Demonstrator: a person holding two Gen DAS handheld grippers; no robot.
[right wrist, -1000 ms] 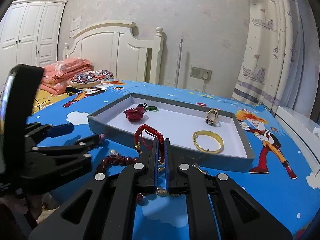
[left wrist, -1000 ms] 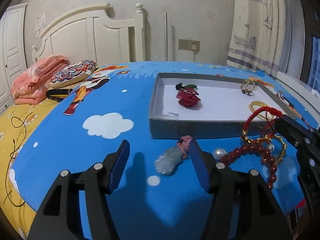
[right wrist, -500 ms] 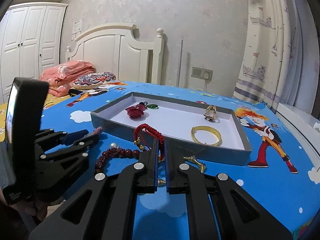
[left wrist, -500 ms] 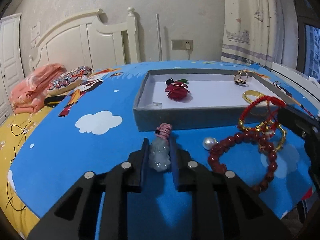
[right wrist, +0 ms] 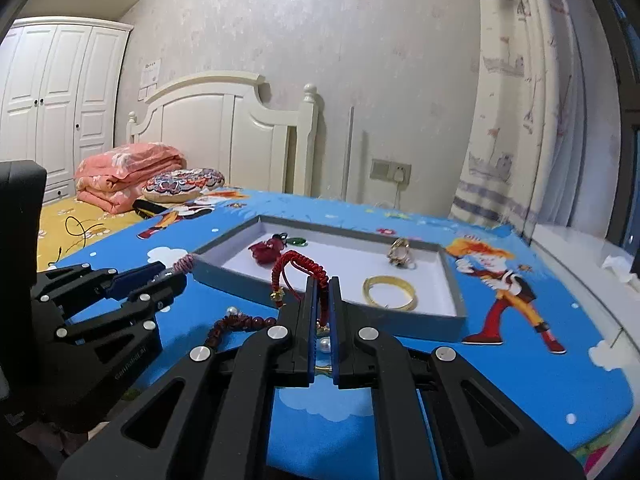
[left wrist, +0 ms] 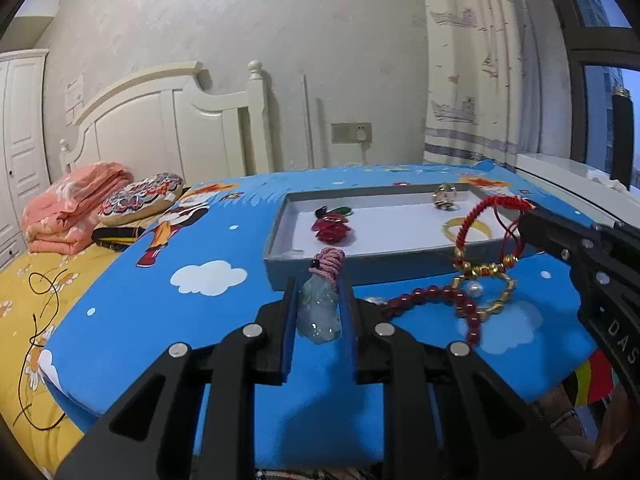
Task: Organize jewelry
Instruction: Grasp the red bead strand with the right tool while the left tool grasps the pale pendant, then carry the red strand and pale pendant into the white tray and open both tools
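My left gripper (left wrist: pixel 319 292) is shut on a pale green jade pendant (left wrist: pixel 319 312) with a pink cord knot, held just in front of the grey tray (left wrist: pixel 304 270). My right gripper (right wrist: pixel 323 286) is shut on a red braided cord bracelet (right wrist: pixel 298 266) with gold beads, lifted near the tray's front wall (right wrist: pixel 256 286). The same bracelet (left wrist: pixel 486 216) hangs from the right gripper in the left wrist view. A dark red bead bracelet (left wrist: pixel 444 300) and a pearl (left wrist: pixel 475 289) sit beneath it. Inside the tray are a red flower brooch (left wrist: pixel 332 228), a gold bangle (right wrist: pixel 390 292) and a gold ring (right wrist: pixel 400 256).
The tray sits on a table with a blue cartoon cloth (left wrist: pixel 168 304). A bed with folded pink bedding (left wrist: pixel 68 208) and a patterned pillow (left wrist: pixel 140 198) lies to the left. A curtain (left wrist: pixel 472 80) and a window sill (left wrist: pixel 572 176) are on the right.
My left gripper went from open around the jade pendant to shut on it and lifted it. My right gripper rose with the red cord bracelet toward the tray.
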